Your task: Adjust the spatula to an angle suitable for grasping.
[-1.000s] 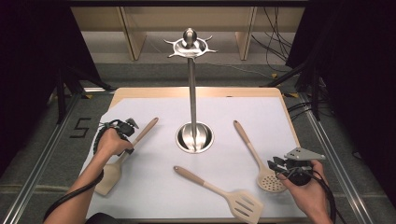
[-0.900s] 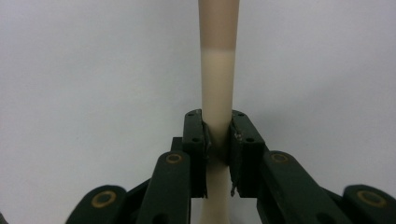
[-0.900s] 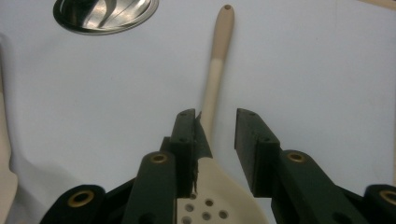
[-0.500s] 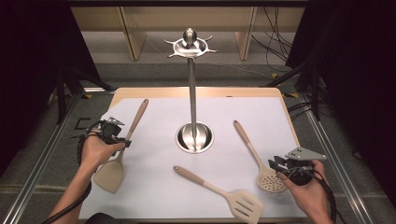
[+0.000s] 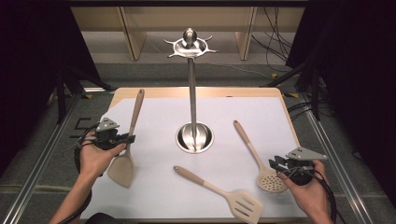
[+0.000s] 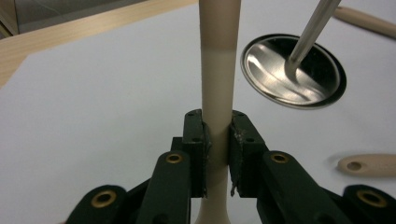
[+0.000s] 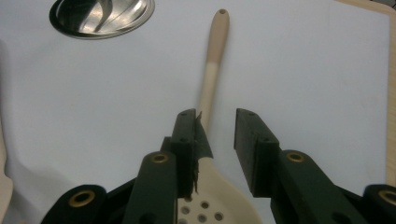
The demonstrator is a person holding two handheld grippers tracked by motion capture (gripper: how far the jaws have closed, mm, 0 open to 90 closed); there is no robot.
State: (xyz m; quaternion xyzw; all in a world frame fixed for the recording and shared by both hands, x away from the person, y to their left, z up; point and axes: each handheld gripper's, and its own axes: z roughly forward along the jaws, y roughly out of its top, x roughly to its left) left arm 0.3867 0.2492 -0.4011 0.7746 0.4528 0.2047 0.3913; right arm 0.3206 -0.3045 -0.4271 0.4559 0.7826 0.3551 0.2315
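Left gripper view: the left gripper is clamped on the neck of the solid spatula, both pads pressing the shaft just above the blade. The grip is narrow and sits near the heavy end, so the long handle can pivot between the pads. Judged risk: if the spatula swings while it is carried toward the utensil stand, its handle tip may strike the stand's pole and tip it or knock the spatula loose. A second risk is missing a hook on the stand's crown, since the handle end lies far from the grip point.

In the high view the left gripper holds the solid spatula left of the stand's round base, with the blade toward the person and the handle pointing away.

The right gripper stands open, right of the stand's base and nearer the person. In the right gripper view its jaws straddle the neck of the perforated spoon without pressing it; one pad sits just beside the shaft. Closing off-centre could push the spoon sideways. The slotted turner lies in front of the base, untouched.
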